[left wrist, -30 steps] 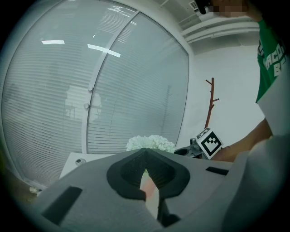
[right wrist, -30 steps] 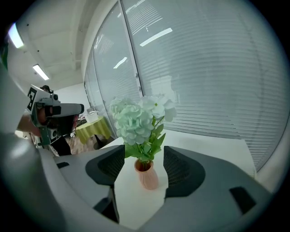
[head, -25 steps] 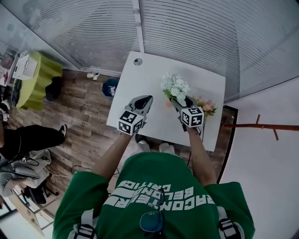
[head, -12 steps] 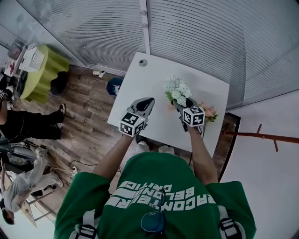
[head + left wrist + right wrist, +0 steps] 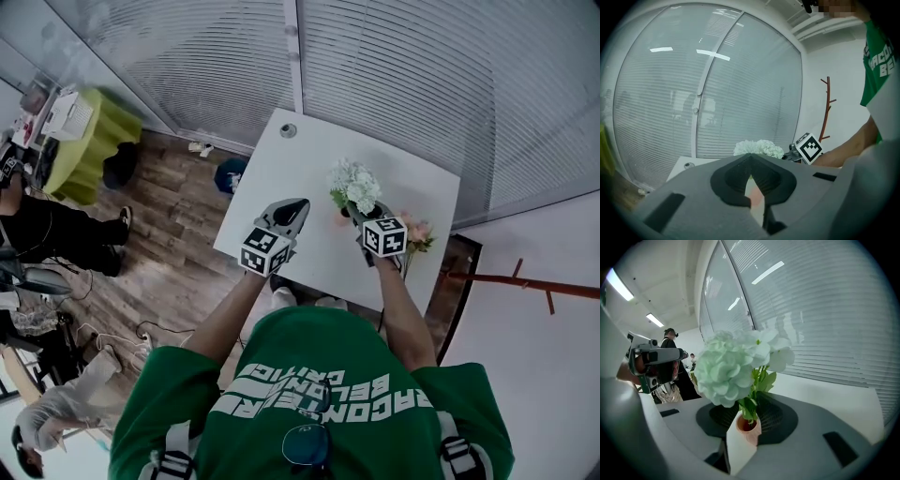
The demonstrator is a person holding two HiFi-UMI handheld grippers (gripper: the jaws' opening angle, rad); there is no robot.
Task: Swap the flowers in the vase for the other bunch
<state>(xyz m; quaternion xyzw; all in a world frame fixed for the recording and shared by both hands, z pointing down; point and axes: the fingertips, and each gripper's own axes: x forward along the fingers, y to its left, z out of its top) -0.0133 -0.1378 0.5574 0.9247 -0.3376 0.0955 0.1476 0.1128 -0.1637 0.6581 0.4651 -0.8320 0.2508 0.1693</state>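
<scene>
A bunch of white flowers [image 5: 354, 183] stands in a small pink vase [image 5: 749, 427] on the white table [image 5: 300, 164]. My right gripper [image 5: 362, 209] reaches in from the near side, just above the vase mouth. Its jaws have just been closing and now clasp the green stems [image 5: 751, 406]. The other bunch, pink flowers [image 5: 417, 230], lies on the table to the right of that gripper. My left gripper [image 5: 298, 203] hovers to the left of the vase, shut and empty. From the left gripper view the white flowers [image 5: 759, 147] appear beyond its closed tips [image 5: 750, 157].
A round grommet hole [image 5: 288, 130] sits near the table's far edge. Glass walls with blinds [image 5: 394, 75] close off the far side. A wooden coat stand [image 5: 511, 279] is at the right. People and a green table [image 5: 89, 141] are on the left.
The right gripper has edged slightly closer in under the white flowers. The left gripper stays where it was. People at the left have shifted.
</scene>
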